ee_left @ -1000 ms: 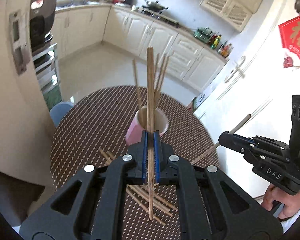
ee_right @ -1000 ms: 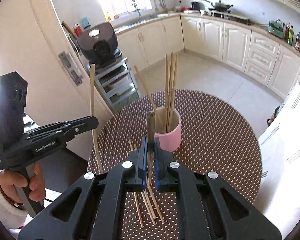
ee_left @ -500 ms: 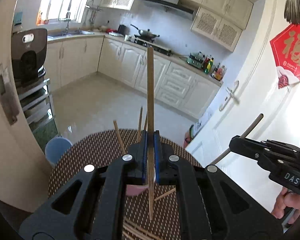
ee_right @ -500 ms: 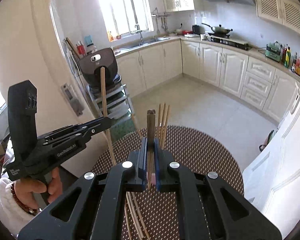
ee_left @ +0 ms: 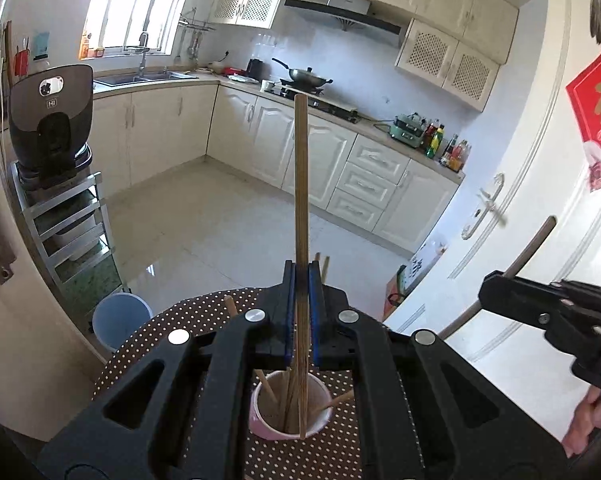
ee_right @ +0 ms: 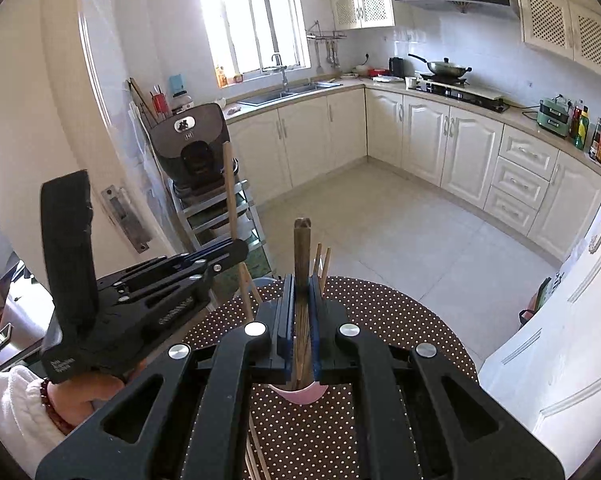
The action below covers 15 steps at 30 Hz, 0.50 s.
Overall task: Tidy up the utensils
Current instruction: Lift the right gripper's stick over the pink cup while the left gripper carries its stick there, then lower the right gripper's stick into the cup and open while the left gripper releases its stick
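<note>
My left gripper (ee_left: 300, 270) is shut on a long wooden chopstick (ee_left: 300, 184) that stands upright. Its lower end shows over the mouth of the pink cup (ee_left: 260, 424), which holds several chopsticks and sits under the jaws on the brown dotted table (ee_left: 172, 320). My right gripper (ee_right: 300, 280) is shut on another chopstick (ee_right: 301, 240), directly above the pink cup (ee_right: 300, 394). Each gripper shows in the other's view: the right gripper (ee_left: 486, 288) at the right with its slanted chopstick (ee_left: 536, 240), the left gripper (ee_right: 240, 248) at the left with its chopstick (ee_right: 230, 184).
Loose chopsticks (ee_right: 256, 456) lie on the table near its front edge. Beyond the table stand a blue bin (ee_left: 120, 316) and a metal rack (ee_left: 60, 216) bearing a black appliance (ee_left: 52, 120). A white door (ee_left: 500, 200) is close on the right.
Both grippers have risen and tipped up, each still holding its chopstick. The pink cup has slid from ahead of the fingers to underneath them in both views.
</note>
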Each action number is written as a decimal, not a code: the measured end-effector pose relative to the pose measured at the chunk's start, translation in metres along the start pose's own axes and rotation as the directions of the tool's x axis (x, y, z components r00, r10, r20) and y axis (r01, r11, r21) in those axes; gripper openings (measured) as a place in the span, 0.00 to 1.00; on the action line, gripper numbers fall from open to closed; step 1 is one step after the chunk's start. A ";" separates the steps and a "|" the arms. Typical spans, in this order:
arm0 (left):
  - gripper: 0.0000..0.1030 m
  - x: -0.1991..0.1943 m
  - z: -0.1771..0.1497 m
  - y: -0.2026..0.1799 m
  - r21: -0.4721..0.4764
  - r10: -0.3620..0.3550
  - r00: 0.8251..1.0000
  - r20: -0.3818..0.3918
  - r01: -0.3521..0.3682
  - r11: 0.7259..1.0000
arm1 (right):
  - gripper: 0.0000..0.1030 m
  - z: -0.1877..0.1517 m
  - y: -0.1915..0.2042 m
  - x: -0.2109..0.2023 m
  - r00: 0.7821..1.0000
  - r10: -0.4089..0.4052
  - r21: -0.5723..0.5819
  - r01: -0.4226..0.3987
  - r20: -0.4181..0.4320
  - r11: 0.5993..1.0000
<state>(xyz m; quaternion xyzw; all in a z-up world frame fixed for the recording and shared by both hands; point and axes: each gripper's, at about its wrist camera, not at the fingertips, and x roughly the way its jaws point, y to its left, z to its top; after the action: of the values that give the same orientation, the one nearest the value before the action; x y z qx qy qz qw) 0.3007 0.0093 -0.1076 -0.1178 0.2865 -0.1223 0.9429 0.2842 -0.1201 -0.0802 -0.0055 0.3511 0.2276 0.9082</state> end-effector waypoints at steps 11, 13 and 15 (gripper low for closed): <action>0.07 0.032 -0.022 -0.001 0.039 0.030 0.999 -0.045 -0.028 0.999 | 0.05 -0.006 -0.010 0.022 0.998 0.018 0.029 -0.016 -0.065 0.999; 0.06 0.034 -0.027 -0.002 0.051 0.035 0.998 -0.061 -0.031 0.998 | 0.05 -0.008 -0.009 0.024 0.997 0.022 0.032 -0.020 -0.073 0.999; 0.06 0.036 -0.033 -0.003 0.061 0.040 0.996 -0.079 -0.035 0.998 | 0.05 -0.009 -0.008 0.027 0.996 0.027 0.034 -0.024 -0.082 0.999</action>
<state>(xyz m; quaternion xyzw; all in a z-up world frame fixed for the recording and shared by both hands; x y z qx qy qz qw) 0.3105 -0.0088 -0.1516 -0.0791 0.3224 -0.1179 0.9359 0.2993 -0.1176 -0.1050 0.0044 0.3918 0.2331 0.8900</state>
